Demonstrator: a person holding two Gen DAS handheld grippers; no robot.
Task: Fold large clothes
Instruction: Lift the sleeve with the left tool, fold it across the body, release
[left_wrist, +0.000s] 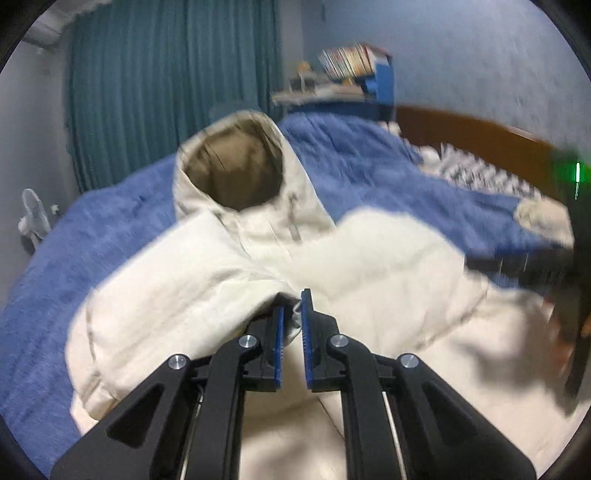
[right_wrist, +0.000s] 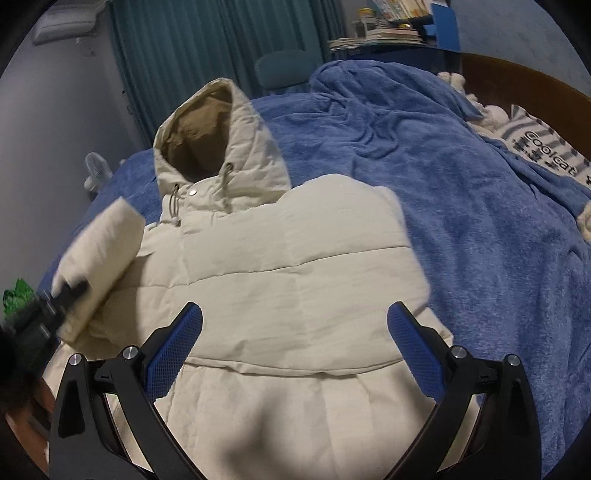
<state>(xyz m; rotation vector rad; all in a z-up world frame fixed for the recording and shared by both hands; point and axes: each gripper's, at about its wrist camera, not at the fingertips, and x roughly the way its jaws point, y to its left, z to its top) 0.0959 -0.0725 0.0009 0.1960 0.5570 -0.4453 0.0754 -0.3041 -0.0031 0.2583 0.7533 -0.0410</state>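
Lying across the middle of both frames, the cream padded jacket (right_wrist: 288, 258) rests on a blue blanket (right_wrist: 461, 206), its tan-lined hood (right_wrist: 207, 140) pointing toward the upper left. One sleeve (right_wrist: 99, 258) is lifted at the left of the right-wrist frame. The left gripper (left_wrist: 291, 325) pinches the sleeve's cuff between nearly closed fingers. The right gripper (right_wrist: 295, 343) hovers spread wide above the jacket's lower body, holding nothing.

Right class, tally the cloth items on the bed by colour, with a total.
Cream: 1, the hooded jacket
Blue: 1, the blanket
Striped black and white: 1, the printed cloth
Total: 3
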